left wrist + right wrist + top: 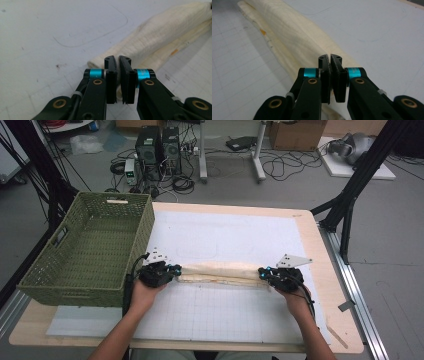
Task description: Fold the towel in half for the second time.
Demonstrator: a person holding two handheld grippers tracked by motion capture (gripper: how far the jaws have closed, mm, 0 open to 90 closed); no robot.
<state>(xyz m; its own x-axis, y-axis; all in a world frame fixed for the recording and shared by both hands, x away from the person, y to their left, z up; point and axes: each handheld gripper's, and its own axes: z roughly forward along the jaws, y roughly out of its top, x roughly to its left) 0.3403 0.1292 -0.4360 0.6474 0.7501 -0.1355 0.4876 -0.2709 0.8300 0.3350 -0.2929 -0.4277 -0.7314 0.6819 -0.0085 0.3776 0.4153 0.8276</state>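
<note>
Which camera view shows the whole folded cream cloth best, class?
The high view: the cloth lies full length between both grippers. The left gripper view and the right gripper view each show one end running off from closed jaws.

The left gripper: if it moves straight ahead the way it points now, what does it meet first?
The left gripper points along the folded cloth, whose end its jaws already pinch. Straight ahead it would only push along that cloth, probably toward the right gripper at the other end.
</note>
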